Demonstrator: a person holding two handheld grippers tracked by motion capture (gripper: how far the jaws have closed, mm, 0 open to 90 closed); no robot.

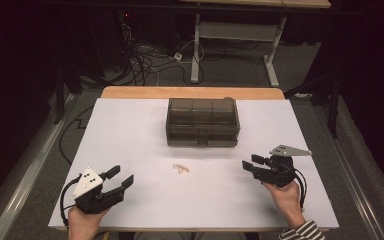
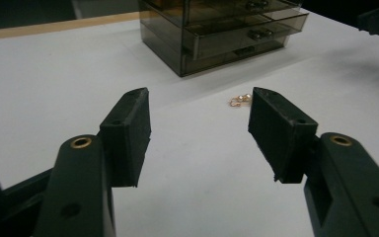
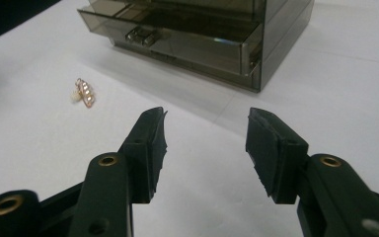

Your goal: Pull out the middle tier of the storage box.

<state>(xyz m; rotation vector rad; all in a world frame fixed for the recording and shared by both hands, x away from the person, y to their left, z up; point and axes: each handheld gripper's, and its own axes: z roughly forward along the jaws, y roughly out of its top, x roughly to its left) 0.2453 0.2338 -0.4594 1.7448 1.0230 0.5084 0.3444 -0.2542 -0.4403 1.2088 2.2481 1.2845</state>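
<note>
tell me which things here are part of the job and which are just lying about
Part of the job:
- small gold trinket on the white table
- smoky drawer box behind it
- left gripper and right gripper, both open with nothing between the jaws

Just lying about:
- cables on the floor
- desk frame beyond the table

At the centre of the frame we see a small gold trinket (image 1: 181, 168) on the white table (image 1: 130, 130), just below the smoky drawer box (image 1: 202, 122). Our left gripper (image 1: 121, 178) sits lower left and our right gripper (image 1: 250, 164) lower right, both with jaws apart and empty.
</note>
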